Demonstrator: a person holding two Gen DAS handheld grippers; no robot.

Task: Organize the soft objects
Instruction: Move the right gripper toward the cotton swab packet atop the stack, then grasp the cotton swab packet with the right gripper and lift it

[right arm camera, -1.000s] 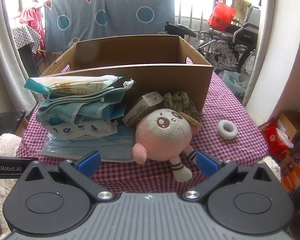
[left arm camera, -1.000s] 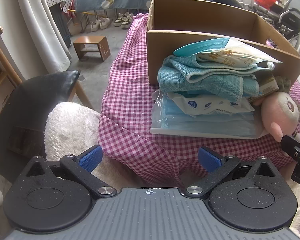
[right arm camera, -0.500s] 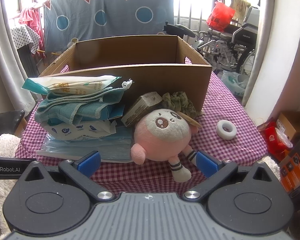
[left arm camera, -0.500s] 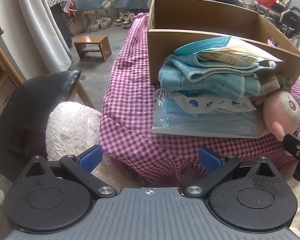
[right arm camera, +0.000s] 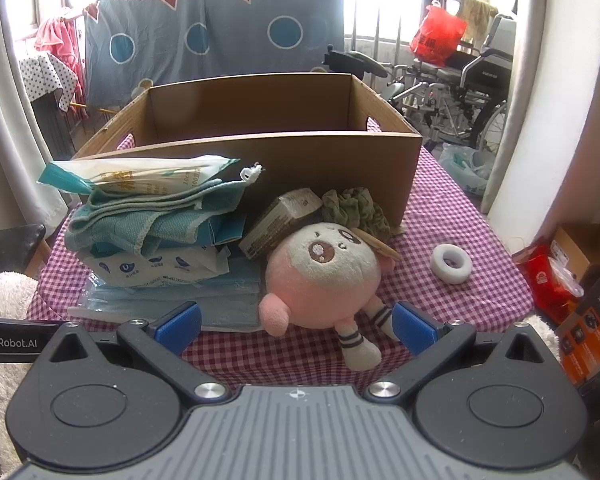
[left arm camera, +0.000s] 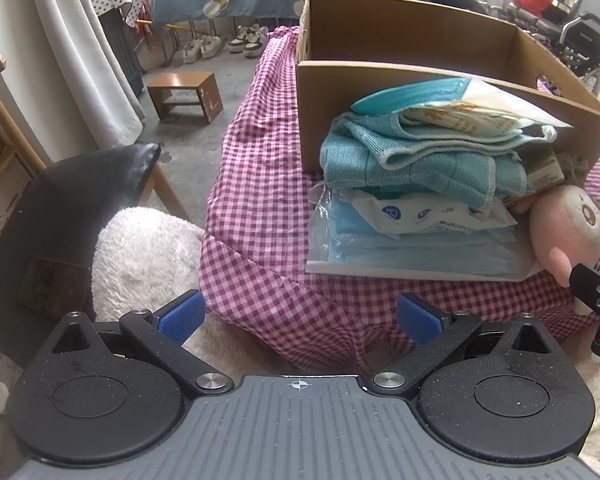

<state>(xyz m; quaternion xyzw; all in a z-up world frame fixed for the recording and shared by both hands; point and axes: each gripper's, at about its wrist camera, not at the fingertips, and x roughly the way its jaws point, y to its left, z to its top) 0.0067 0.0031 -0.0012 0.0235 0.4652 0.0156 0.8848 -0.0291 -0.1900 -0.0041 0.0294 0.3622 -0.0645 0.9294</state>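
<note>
A cluttered, daylit room around a checked tablecloth

Bright barred windows (right arm camera: 384,12) backlight a hanging blue sheet (right arm camera: 204,36); pale curtains (left arm camera: 80,48) fall to a grey concrete floor (left arm camera: 204,120) with a small wooden stool (left arm camera: 186,94), shoes (left arm camera: 224,42), a black chair (left arm camera: 72,200), a wheelchair (right arm camera: 464,92)

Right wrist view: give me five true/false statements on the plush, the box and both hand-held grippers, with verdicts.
1. The round pink plush doll lies inside the brown cardboard box. False: it lies on the checked tablecloth in front of the box.
2. The right hand-held gripper is open and holds nothing. True.
3. The folded light-blue towel sits in the stack left of the doll. True.
4. The white tape ring rests on top of the stack. False: it lies on the cloth, right of the doll.
5. The left hand-held gripper grips the towel. False: it is open and empty.
</note>
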